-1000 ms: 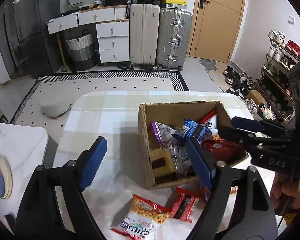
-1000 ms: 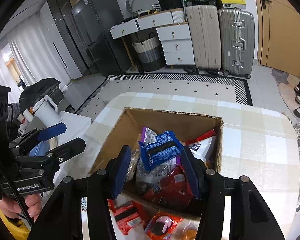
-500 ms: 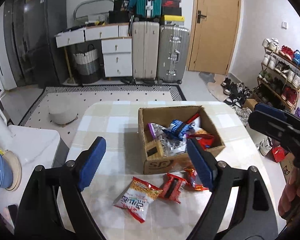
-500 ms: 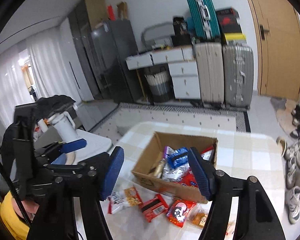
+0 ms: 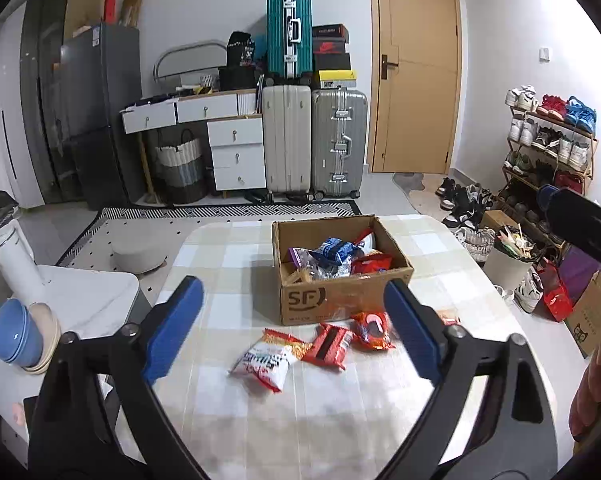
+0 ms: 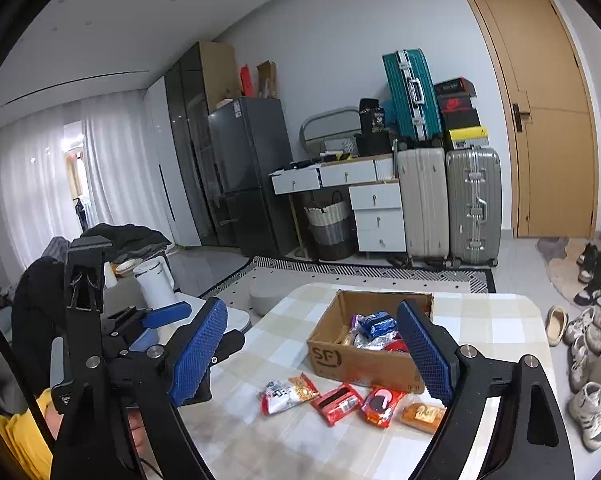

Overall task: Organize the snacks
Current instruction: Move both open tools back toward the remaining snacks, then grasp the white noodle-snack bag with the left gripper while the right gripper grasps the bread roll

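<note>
Moved since a second ago: both grippers have pulled up and back from the cardboard box (image 5: 342,276); a second ago they hung right over its contents, now the whole tabletop (image 5: 340,412) shows beneath them.
Left gripper (image 5: 296,328): jaws wide apart, nothing between them, hanging above the near part of the tabletop.
Right gripper (image 6: 314,354): jaws also wide apart and empty, raised higher and tilted out toward the room.
Loose snacks, nearest row: a white and orange packet (image 5: 266,356), a red packet (image 5: 328,345), a red round-printed packet (image 5: 370,330) and a small orange packet (image 6: 422,414) lie flat on the tabletop just in front of the box, close together, some touching.
Box: open-topped, beyond the loose row, already holding a heap of packets, a blue one (image 5: 336,249) on top.
Step in hand: by my reckoning, between picks; one drop is done and the hands are resetting.
Next move: seems to call for lowering one gripper over a loose packet, closing on an edge, then lifting it over the box's front wall.
Caution: flat foil packets look slippery and thin to pinch.
</note>
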Tool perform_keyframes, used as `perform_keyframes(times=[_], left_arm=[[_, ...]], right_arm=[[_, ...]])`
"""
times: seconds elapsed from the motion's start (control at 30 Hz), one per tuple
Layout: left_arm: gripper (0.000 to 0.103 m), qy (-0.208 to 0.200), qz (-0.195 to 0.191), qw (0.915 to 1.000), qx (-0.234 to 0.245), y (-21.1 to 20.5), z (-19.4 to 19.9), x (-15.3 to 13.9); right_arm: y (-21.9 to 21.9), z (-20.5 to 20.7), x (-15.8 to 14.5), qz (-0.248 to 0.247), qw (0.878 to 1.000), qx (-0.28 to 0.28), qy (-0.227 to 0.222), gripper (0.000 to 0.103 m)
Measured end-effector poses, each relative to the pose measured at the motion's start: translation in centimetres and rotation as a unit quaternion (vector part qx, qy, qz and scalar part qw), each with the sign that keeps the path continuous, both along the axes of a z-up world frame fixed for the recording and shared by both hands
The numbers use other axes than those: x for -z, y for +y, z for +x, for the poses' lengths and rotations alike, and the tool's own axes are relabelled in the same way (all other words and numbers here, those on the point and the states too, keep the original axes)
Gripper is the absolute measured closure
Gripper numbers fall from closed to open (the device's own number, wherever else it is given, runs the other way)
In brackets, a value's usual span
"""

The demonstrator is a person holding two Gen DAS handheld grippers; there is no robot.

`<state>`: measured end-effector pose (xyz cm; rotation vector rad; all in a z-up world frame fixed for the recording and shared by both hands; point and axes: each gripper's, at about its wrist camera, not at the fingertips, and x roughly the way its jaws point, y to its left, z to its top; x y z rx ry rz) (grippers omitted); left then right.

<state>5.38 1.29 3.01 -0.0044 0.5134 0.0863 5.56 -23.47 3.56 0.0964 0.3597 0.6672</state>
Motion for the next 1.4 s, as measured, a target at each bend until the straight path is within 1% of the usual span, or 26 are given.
perform_keyframes(times=[0.03,0.07,0.13,0.27,0.37,0.43,0.47,0.57,0.6,0.67,0.73,0.83,1.1,1.23,1.4], left_arm=[[0.001,-0.007,0.0,1.0,-0.002,0.0,-1.0,0.1],[0.001,-0.016,0.002,0.9999,-0.005,0.0,-2.2,0.2],[0.001,-0.023,0.005,0.9997,-0.004,0.0,-3.9,0.5],[0.001,-0.026,0.01,0.9996,-0.008,0.5,-6.5,1.3],[0.001,-0.026,0.001,0.9996,-0.013,1.1,-7.1,2.4],[0.001,-0.023,-0.008,0.9996,-0.012,1.5,-7.5,3.6],[0.001,-0.019,-0.009,0.9997,-0.012,1.7,-7.5,4.2],[0.001,0.001,0.006,0.9998,-0.019,2.1,-6.9,6.6],[0.001,0.008,0.008,0.9997,-0.023,2.2,-5.9,7.3],[0.001,0.022,0.0,0.9994,-0.025,2.9,-5.2,8.8],[0.001,0.039,-0.018,0.9988,-0.025,3.7,-4.4,10.3],[0.001,0.062,-0.034,0.9972,-0.024,4.5,-3.0,12.3],[0.001,0.094,-0.035,0.9944,-0.032,5.8,1.6,16.0],[0.001,0.116,-0.054,0.9914,-0.028,7.0,4.3,18.1],[0.001,0.133,-0.064,0.9888,-0.024,8.4,7.4,20.4]], right_arm=[[-0.1,-0.9,0.1,0.003,1.0,0.002,-0.004,0.01],[-0.2,-1.7,0.3,0.007,1.0,0.004,-0.007,0.007],[-0.4,-2.5,0.9,0.013,1.0,0.008,-0.01,0.006],[-0.8,-4.3,2.8,0.014,1.0,0.013,-0.011,0.001],[-0.9,-5.0,4.6,0.017,1.0,0.01,-0.007,0.001],[-0.9,-5.1,5.9,0.023,1.0,0.01,-0.001,0.001],[-0.9,-4.4,6.4,0.025,1.0,0.012,0.002,0.001],[-0.7,-3.9,8.2,0.015,1.0,0.022,0.008,0.001],[-0.7,-3.7,8.8,0.012,1.0,0.023,0.011,0.001],[-0.7,-3.3,10.0,0.008,1.0,0.022,0.021,0.001],[-0.7,-2.9,11.1,0.006,0.999,0.02,0.029,0.001],[-0.7,-2.0,12.1,0.006,0.999,0.017,0.036,0.001],[-0.5,0.3,14.3,0.006,0.998,0.014,0.054,0.001],[-0.6,1.7,15.6,0.004,0.998,0.018,0.068,0.001],[-0.5,3.9,17.5,0.0,0.996,0.02,0.093,0.001]])
